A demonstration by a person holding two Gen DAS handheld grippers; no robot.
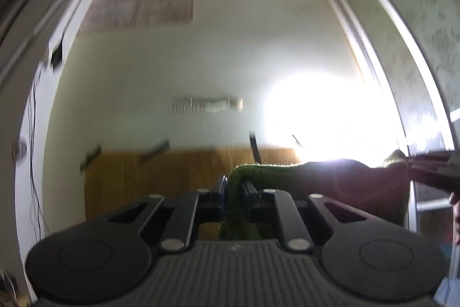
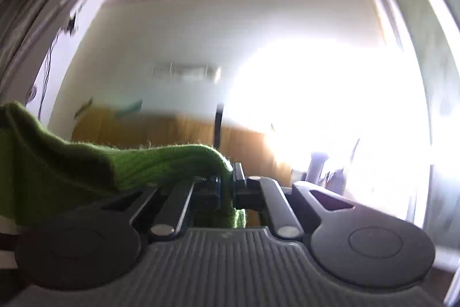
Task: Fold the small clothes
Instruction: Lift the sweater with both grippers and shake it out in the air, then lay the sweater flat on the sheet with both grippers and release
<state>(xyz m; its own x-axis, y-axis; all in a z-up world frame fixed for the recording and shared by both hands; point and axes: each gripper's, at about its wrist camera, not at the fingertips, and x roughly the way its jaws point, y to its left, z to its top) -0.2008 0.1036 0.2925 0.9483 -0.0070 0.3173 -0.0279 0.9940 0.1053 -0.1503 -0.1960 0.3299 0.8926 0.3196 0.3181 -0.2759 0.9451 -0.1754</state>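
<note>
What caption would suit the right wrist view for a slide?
Right gripper shut on the edge of a green knitted garment, lifted before a pale wall and a bright window.

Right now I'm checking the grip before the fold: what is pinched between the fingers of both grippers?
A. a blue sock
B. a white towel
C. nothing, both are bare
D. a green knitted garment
D: the left gripper and the right gripper are each shut on an edge of the same green knitted garment, which stretches between them above the wooden surface.
</note>
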